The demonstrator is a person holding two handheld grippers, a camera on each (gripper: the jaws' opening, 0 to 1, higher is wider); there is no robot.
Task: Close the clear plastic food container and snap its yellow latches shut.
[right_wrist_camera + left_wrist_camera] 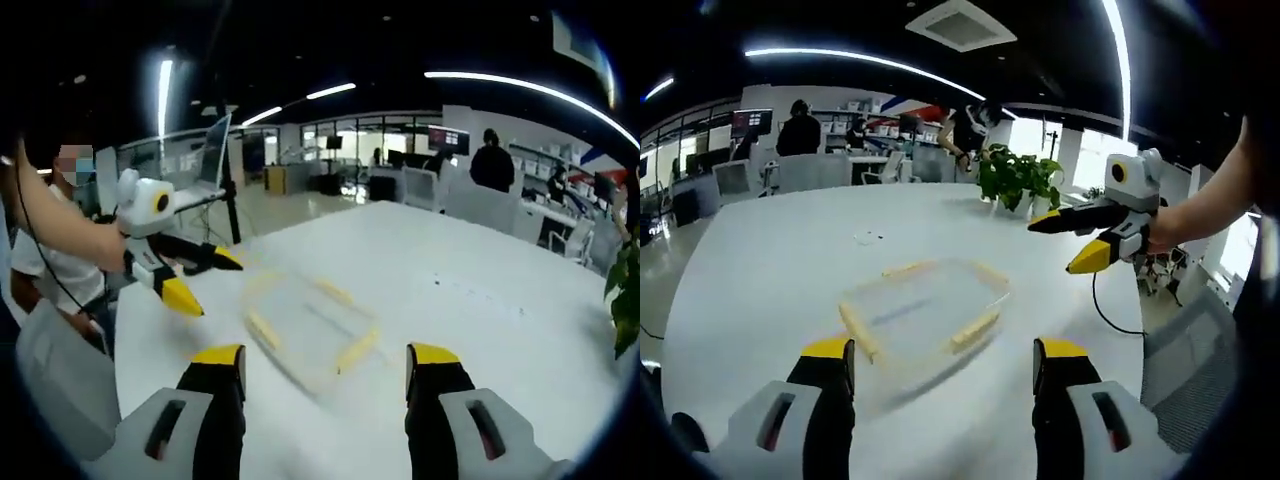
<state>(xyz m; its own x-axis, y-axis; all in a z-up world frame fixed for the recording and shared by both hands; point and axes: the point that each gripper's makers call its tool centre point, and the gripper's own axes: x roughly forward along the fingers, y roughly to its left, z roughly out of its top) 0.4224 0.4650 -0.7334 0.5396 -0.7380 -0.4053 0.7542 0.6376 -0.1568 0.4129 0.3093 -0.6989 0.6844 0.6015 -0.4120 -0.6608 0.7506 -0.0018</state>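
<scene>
The clear plastic food container (925,312) lies flat near the middle of the white counter (760,270), its yellow latches (974,330) splayed outward; being light and free-standing, it would likely skid or tip if a latch is pushed from one side unbraced. Both the left hand-held gripper (942,365) and right hand-held gripper (325,370) hover with jaws apart, holding nothing. Bare counter surrounds the container, with the potted plant (1020,180) well apart.

Container (925,312): clear plastic, glossy, yellow plastic latches (973,330), ahead of the jaws. Table (770,270): smooth matt white. Left gripper (945,365): matt black jaws, yellow tips.
</scene>
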